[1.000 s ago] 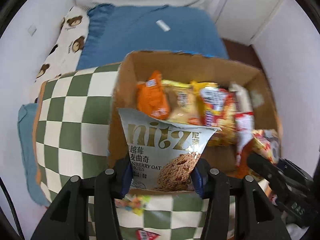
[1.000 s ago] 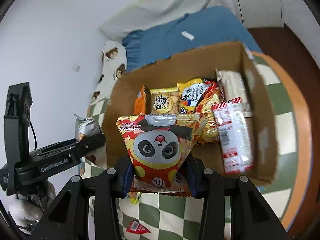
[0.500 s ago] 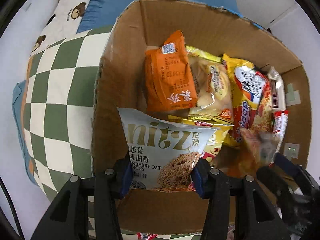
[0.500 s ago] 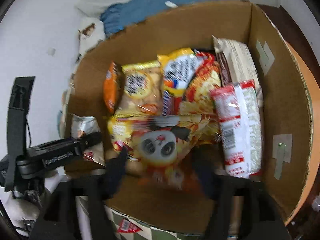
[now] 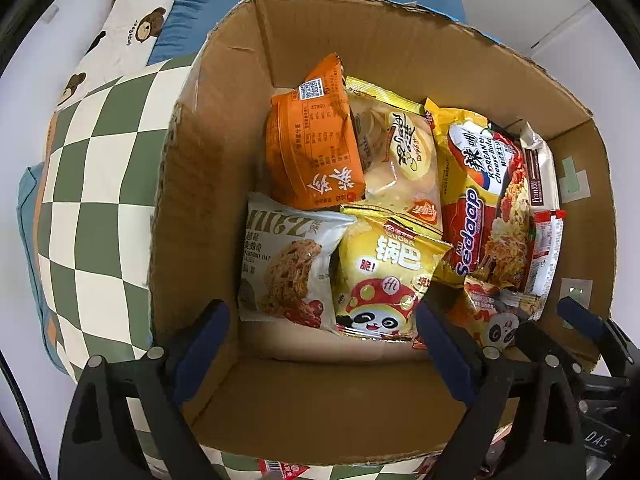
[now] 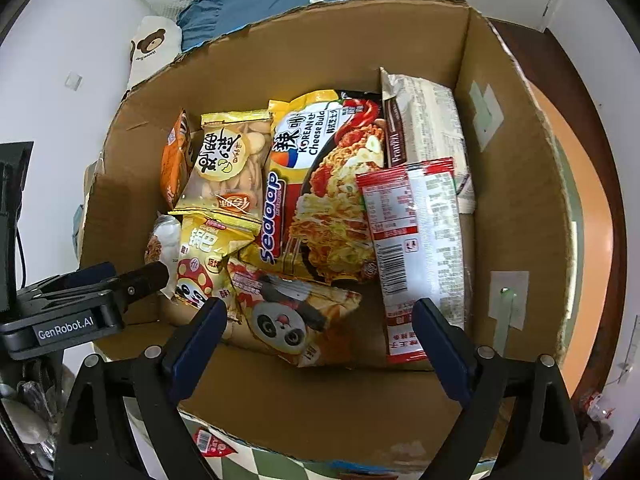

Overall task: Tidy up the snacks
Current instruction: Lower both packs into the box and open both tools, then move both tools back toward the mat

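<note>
A cardboard box (image 5: 200, 200) holds several snack bags. My left gripper (image 5: 320, 332) hangs over its near left corner, jaws opening. The white oat-cookie bag (image 5: 284, 272) lies loose on the box floor between its fingers, and neither pad touches it. My right gripper (image 6: 318, 330) hovers over the near right part of the box (image 6: 512, 200), jaws also opening. The red panda bag (image 6: 296, 316) lies flat below and between its fingers, free of both pads. A yellow panda bag (image 5: 384, 276) rests between the two dropped bags.
Farther back in the box stand an orange bag (image 5: 316, 140), a biscuit bag (image 6: 228, 164), a noodle pack (image 6: 320, 184) and a red-and-white packet (image 6: 412, 240). The box sits on a green checkered cloth (image 5: 92, 200). A small red packet (image 6: 210, 446) lies in front of it.
Both grippers came down into the box and opened. The cookie bag dropped from the left one and the red panda bag from the right; both now lie on the box floor.
</note>
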`<state>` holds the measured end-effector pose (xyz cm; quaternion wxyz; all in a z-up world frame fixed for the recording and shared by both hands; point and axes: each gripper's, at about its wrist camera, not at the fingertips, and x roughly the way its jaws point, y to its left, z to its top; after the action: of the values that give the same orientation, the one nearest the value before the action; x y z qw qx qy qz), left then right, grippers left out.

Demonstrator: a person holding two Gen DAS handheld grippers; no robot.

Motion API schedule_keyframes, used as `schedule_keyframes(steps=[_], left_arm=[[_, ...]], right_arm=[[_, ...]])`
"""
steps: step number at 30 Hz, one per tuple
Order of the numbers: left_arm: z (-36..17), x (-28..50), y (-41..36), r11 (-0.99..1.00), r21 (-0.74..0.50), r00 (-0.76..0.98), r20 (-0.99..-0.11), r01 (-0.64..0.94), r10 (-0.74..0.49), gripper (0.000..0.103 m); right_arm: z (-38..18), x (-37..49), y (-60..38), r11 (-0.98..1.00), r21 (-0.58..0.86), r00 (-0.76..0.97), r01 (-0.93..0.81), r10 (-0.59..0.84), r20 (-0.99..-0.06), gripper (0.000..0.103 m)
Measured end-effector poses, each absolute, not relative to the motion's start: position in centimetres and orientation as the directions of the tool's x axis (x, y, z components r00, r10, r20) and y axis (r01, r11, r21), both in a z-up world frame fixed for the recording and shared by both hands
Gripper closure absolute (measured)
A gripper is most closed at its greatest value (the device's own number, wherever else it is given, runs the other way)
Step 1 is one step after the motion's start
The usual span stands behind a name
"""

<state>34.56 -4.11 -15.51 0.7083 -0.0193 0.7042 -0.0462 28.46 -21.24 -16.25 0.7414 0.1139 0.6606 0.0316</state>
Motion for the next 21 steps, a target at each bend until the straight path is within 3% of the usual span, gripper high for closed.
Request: schedule_keyframes(steps=[21], left_arm=[[-6.8, 27.7, -4.4, 0.991, -0.110, 0.319, -0.939, 0.079, -0.130, 0.008]], right_arm=[[-8.8, 22.3, -21.5, 0.989, 0.133, 0.343, 0.071, 0.102, -0.934, 0.007]])
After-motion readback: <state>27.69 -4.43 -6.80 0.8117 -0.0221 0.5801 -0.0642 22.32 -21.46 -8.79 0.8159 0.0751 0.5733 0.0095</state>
